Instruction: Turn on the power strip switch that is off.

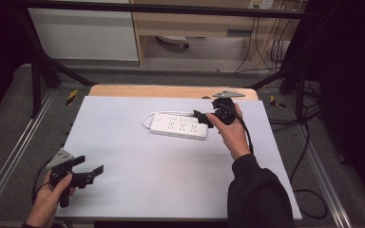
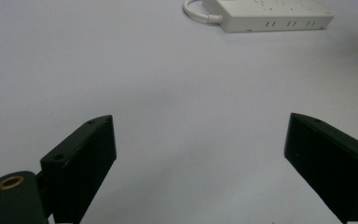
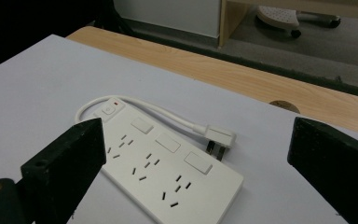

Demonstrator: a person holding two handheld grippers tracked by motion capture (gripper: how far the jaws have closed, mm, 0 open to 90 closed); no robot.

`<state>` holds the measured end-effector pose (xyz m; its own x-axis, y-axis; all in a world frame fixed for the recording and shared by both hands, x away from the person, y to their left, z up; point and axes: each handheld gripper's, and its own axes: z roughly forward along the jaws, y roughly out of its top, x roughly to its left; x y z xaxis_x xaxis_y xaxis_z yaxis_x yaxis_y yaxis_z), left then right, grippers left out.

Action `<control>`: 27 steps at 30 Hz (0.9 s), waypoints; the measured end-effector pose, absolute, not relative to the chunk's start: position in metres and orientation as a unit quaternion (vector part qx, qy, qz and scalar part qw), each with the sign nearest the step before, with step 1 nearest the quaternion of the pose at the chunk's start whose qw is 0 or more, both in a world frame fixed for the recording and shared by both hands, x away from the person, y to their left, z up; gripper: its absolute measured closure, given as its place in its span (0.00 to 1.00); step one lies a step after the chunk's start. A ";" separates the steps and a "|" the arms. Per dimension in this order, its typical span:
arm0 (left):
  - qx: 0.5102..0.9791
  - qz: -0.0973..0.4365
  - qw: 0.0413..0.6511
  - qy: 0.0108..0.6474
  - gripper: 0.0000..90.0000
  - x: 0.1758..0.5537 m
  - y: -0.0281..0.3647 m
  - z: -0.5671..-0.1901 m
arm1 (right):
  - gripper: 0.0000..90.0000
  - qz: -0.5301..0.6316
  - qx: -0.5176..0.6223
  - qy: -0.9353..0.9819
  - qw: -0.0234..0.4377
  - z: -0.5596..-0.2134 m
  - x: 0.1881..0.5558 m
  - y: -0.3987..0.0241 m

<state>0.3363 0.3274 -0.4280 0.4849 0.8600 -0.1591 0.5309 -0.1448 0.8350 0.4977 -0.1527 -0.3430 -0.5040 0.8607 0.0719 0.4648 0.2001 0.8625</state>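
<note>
The table carries a pale sheet over most of its top, with a strip of bare wood left showing along the far edge. On the far-right part of the sheet lies the white power strip, flat, sockets facing up, its long side running roughly across the table. Its cable loops out from the switch end and doubles back along the far side, ending in the plug, which rests unplugged on the sheet just beside the strip's body. The right gripper is held over the strip's right end; in the right gripper view its jaws stand wide apart, framing the sockets and the plug and holding nothing. That posture reads as an approach, the spread judged to leave room to close on the plug or on the strip's end. The left gripper sits at the near-left corner, well apart from the strip, jaws likewise spread and empty over bare sheet, and appears parked out of the way, aimed towards the strip. The strip's switch with its small red indicator sits at the cable end.
</note>
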 end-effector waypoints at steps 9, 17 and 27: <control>0.733 0.184 0.453 0.472 0.10 0.335 0.328 -0.427 | 0.06 0.450 0.459 0.735 0.216 -0.350 0.508 -0.151; 0.744 0.180 0.454 0.456 0.10 0.335 0.323 -0.427 | 0.09 0.440 0.475 0.727 0.228 -0.355 0.520 -0.148; 0.749 0.177 0.450 0.452 0.10 0.335 0.321 -0.428 | 0.09 0.434 0.471 0.734 0.224 -0.359 0.535 -0.133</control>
<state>0.3352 0.3209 -0.4276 0.5282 0.8373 -0.1409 0.5180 -0.1863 0.8348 0.5349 -0.1329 -0.3588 -0.4556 0.8865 0.0810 0.4977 0.1783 0.8488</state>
